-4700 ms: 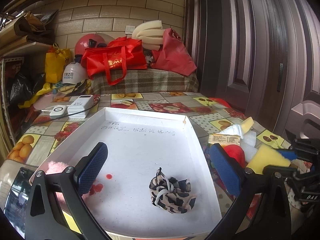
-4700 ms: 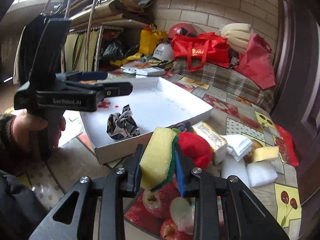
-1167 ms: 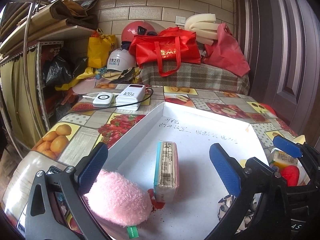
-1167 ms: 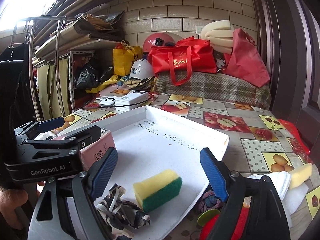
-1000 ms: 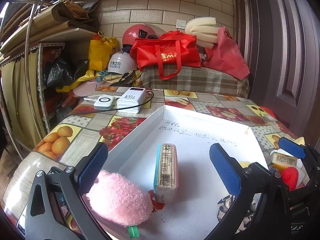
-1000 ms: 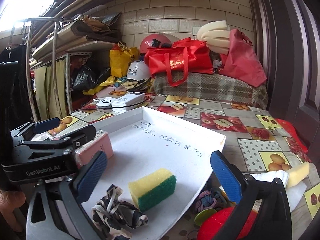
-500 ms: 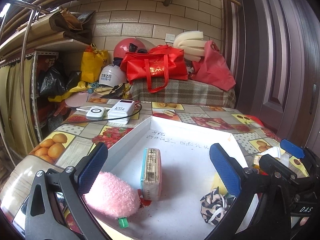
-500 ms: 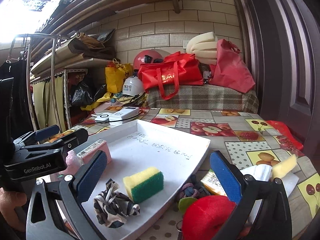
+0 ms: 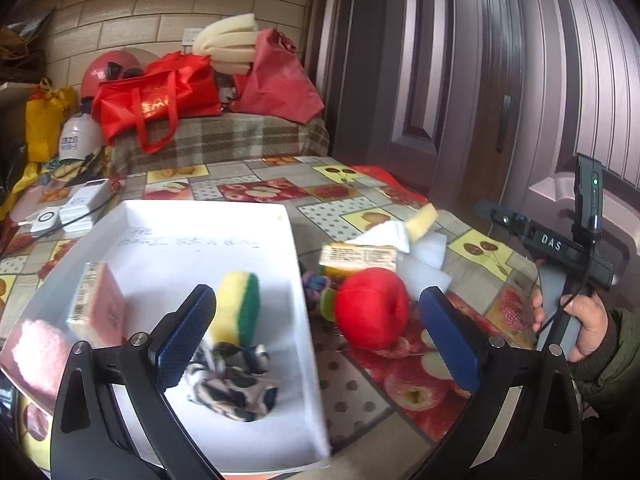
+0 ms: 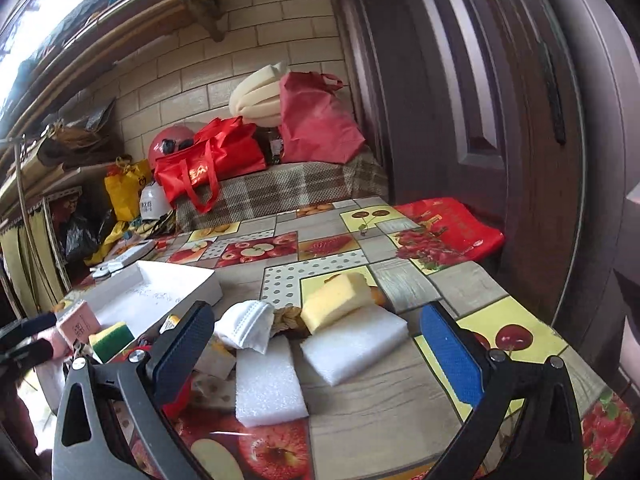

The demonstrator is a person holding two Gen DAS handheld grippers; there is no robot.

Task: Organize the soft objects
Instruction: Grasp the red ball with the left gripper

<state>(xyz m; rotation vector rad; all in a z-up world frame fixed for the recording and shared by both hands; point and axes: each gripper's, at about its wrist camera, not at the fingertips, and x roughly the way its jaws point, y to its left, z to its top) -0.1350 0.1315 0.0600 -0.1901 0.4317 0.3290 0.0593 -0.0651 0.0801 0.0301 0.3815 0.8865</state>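
Four items in tray [image 9: 294, 240]: sponge [image 9: 236, 308], scrunchie [image 9: 236, 380], pink pack [image 9: 100, 304], pink plush [image 9: 38, 354]. Red ball [image 9: 370, 312], foam blocks [image 10: 352, 344], mask [image 10: 248, 330] left on tabletop [image 10: 440, 280]. Both tools spread, empty: left [image 9: 316, 336], right [image 10: 316, 354].

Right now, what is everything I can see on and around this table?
White tray: one, on the table.
Sponge: one, yellow and green, in the tray.
Tissue pack: one, pink, in the tray.
Fluffy toy: one, pink, tray corner.
Scrunchie: one, leopard print, in the tray.
Red plush ball: one, right of the tray.
White foam blocks: two, on the table.
Yellow foam wedge: one, on a foam block.
White mask: one, beside the foam.
Red bags: two, behind the table.
Left claw: open, empty.
Right claw: open, empty.
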